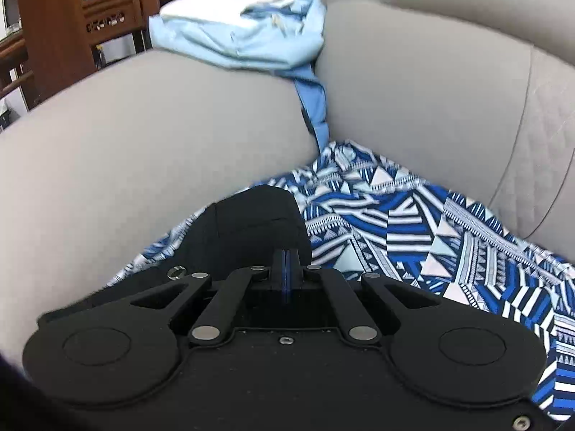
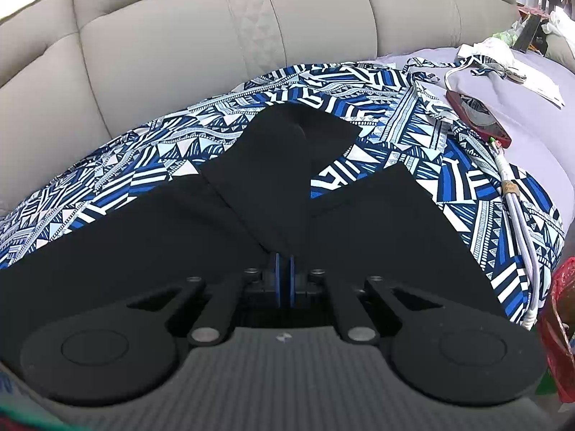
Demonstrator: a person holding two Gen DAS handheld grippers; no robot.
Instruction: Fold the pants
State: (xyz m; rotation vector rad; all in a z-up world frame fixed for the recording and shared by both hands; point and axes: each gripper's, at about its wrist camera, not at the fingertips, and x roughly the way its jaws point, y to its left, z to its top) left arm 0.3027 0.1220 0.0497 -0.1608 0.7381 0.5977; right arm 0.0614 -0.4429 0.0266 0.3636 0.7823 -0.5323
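Roughly early-to-mid fold, judging by how much cloth is spread out. Left wrist view first: wooden cabinet (image 1: 54,25) sits at upper left, grey sofa (image 1: 161,136) fills the middle, and a light-blue garment (image 1: 248,39) is bunched at upper centre with a strip hanging down the gap between cushions. Left gripper (image 1: 286,269) at lower centre has its jaws pressed together; a thin dark-blue sliver shows between them, but whether that is pad or pinched cloth cannot be told. Black fabric sits right in front of the fingers, probably a dark panel of the pants (image 1: 413,230), which spread from centre to lower right on the seat. Pattern is blue, white and black geometric triangles and stripes; cloth looks thin and limp, lies mostly flat with soft ripples. Right wrist view: sofa backrest (image 2: 179,36) runs across the top, pants (image 2: 143,158) lie in a wide band from left edge to right edge across the seat. Right gripper (image 2: 284,280) at lower centre shows jaws nearly together, a narrow gap between the blue pads, nothing visibly caught in it; large black fabric panels fan out just ahead of it. White drawstring cord (image 2: 517,208) runs down the right side over the pants. Grey cloth pile with a dark-red item (image 2: 481,122) sits at upper right, red plastic bag (image 2: 560,323) at far right edge. Remaining: no compact stack visible, so final folds and tidying appear undone.
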